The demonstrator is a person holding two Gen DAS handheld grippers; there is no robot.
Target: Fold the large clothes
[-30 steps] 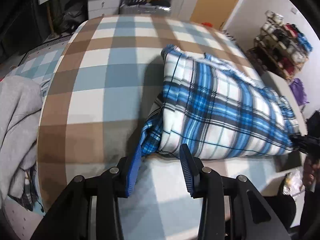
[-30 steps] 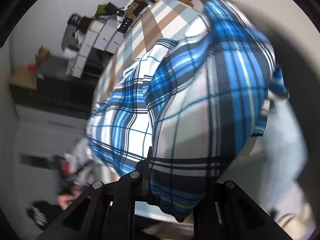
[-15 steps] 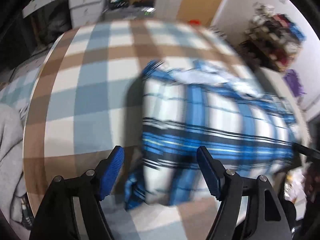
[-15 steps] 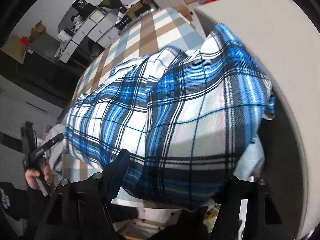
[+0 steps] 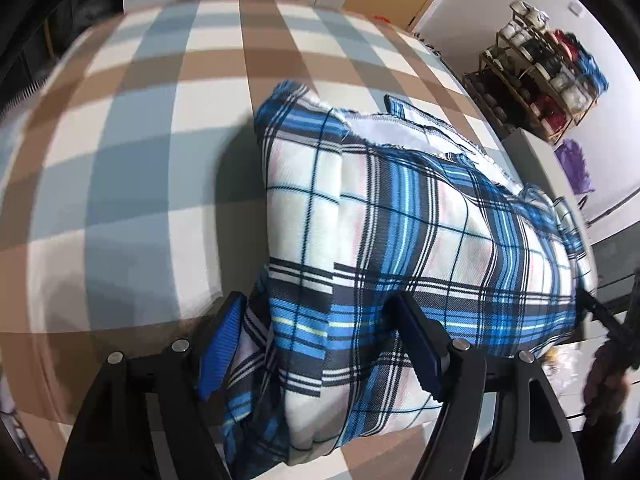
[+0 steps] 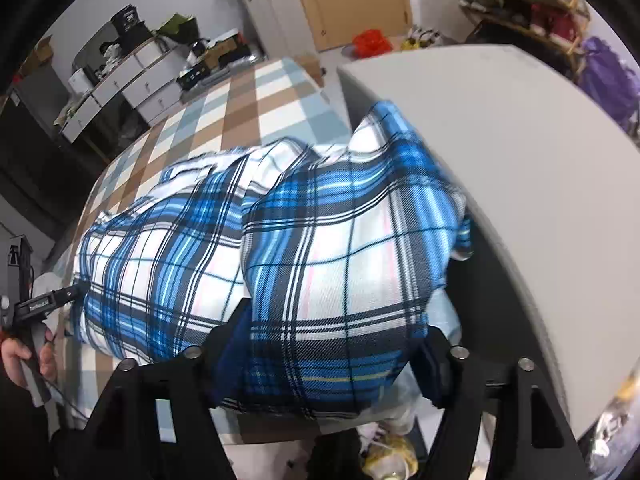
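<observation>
Both grippers have pushed in since half a second ago: the folded plaid garment now sits deep between each pair of jaws, where before the left one was short of its edge.

Largest in view is the checked blanket (image 5: 132,184) of brown, grey-blue and white squares, filling the upper and left parts of the left wrist picture and running from the centre toward the upper left of the right wrist picture. On it lies the plaid garment (image 5: 400,240), a thick blue, white and black bundle that takes up the middle and lower right of the left wrist picture; in the right wrist view the plaid garment (image 6: 280,264) fills the centre. A pale table top (image 6: 500,152) occupies the right half of that view, just beside the bundle's right end.

At the bottom of the left wrist frame, the left gripper (image 5: 320,340) has its jaws spread wide with the near corner of the bundle bulging between its blue pads (image 5: 222,336); whether the pads press the cloth cannot be told. At the bottom of the right wrist frame, the right gripper (image 6: 332,344) is likewise spread wide around the other end of the bundle, cloth covering most of its inner faces.

A shoe rack (image 5: 548,76) stands at the upper right of the left wrist frame. White drawers (image 6: 132,92) show at the upper left of the right wrist frame.
</observation>
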